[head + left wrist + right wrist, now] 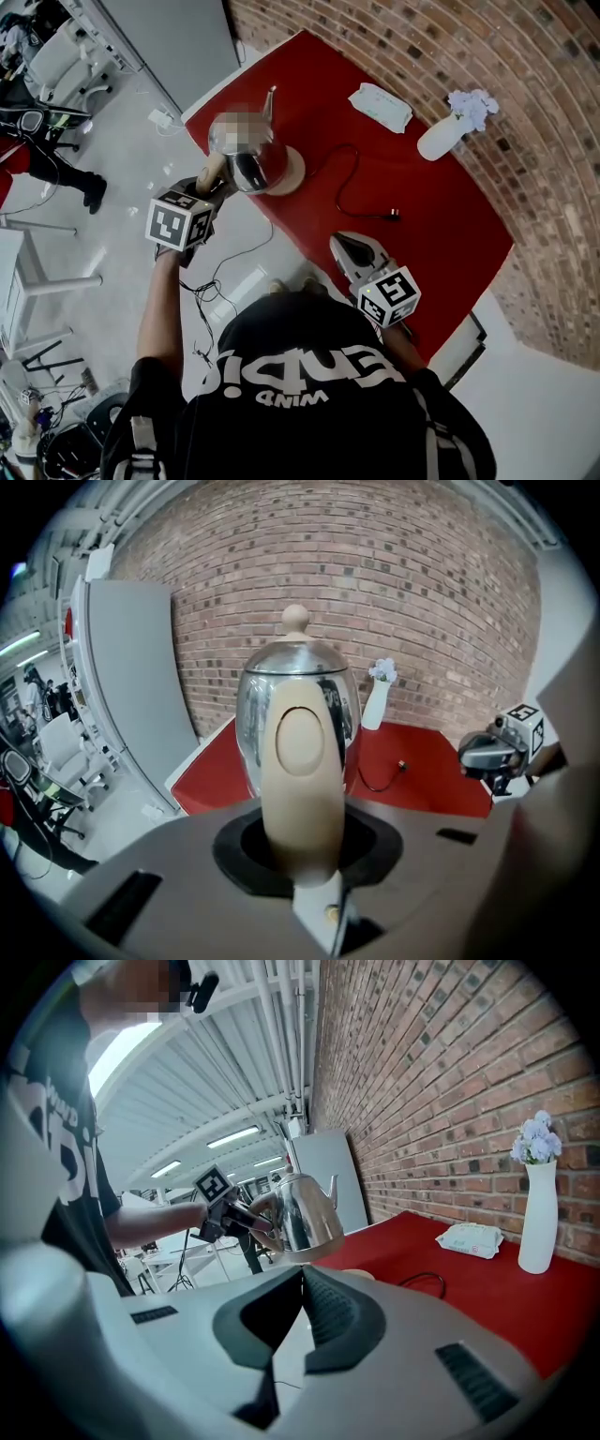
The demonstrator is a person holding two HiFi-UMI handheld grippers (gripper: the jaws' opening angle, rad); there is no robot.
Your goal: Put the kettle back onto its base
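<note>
Gripping the steel kettle (253, 169) by its beige handle (300, 780), the left claw (212, 182) holds it over its round base (293, 172) at the red tabletop's (441, 216) edge, while the right claw (300, 1274) hovers nearby, closed and empty.
</note>
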